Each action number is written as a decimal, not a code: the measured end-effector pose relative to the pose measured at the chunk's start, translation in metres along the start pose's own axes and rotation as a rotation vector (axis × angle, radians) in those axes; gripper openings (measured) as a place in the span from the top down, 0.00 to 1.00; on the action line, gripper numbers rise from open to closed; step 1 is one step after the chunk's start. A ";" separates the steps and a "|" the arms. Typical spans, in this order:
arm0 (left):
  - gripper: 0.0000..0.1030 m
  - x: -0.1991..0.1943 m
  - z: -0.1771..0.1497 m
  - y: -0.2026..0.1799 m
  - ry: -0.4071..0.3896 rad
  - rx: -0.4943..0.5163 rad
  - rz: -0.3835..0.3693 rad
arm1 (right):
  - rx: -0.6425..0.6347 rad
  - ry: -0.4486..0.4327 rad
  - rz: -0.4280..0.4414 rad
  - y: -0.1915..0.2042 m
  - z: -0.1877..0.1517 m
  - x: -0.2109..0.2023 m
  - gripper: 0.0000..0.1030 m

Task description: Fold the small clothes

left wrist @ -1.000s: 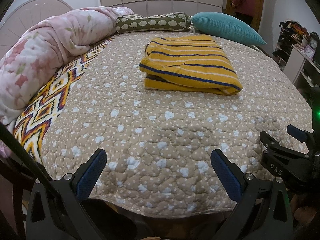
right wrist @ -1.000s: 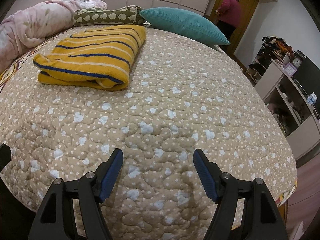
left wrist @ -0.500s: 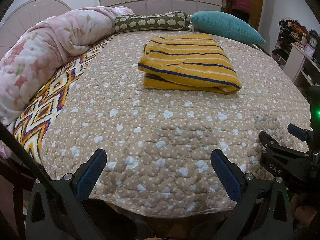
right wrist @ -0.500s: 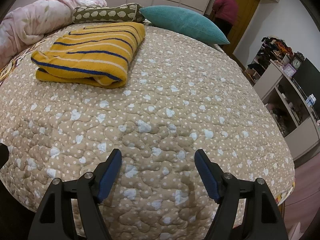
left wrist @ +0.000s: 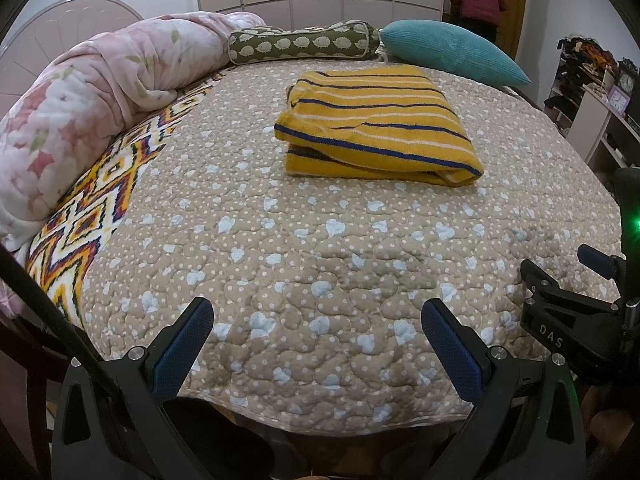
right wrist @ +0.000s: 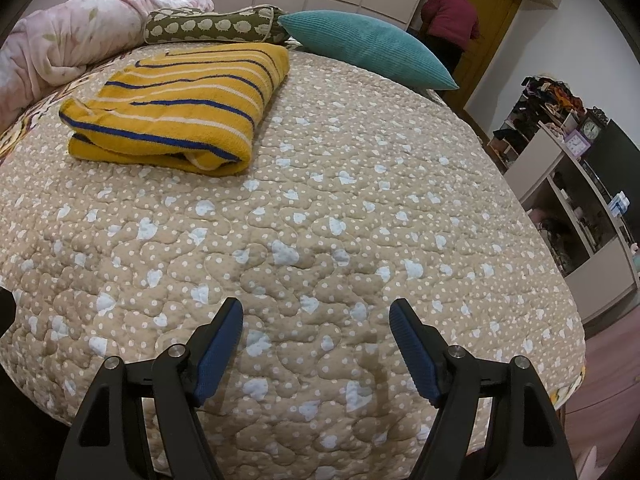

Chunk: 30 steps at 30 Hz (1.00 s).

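A yellow garment with blue and white stripes lies folded into a thick rectangle on the beige quilted bed cover, toward the far side. It also shows in the right wrist view at the upper left. My left gripper is open and empty above the bed's near edge, well short of the garment. My right gripper is open and empty over the near part of the bed. The right gripper's body also shows at the right edge of the left wrist view.
A rolled pink floral duvet lies along the left side. A green patterned bolster and a teal pillow lie at the head. Shelves with clutter stand on the right. A person in a red top stands at the door.
Both grippers have moved slightly nearer the bed and stayed open. The folded garment has not moved. The person at the door has shifted a little.
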<state>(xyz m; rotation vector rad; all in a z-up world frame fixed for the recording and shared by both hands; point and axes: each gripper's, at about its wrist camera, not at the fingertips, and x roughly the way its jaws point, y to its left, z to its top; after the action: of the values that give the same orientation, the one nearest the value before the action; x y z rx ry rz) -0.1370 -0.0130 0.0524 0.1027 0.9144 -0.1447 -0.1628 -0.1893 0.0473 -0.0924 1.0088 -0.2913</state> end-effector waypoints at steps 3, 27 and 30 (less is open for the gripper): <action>0.00 0.001 -0.001 0.001 0.001 0.002 -0.001 | 0.002 -0.001 -0.003 -0.001 0.000 0.000 0.22; 0.00 0.001 0.000 0.001 0.002 0.004 -0.002 | 0.009 -0.029 -0.025 -0.003 -0.001 -0.006 0.22; 0.00 0.001 -0.002 0.001 0.003 0.005 -0.003 | 0.008 -0.030 -0.028 -0.003 -0.001 -0.006 0.22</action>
<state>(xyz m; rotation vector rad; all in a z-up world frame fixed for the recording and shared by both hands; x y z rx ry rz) -0.1377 -0.0120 0.0502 0.1060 0.9174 -0.1493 -0.1671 -0.1903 0.0526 -0.1038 0.9771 -0.3189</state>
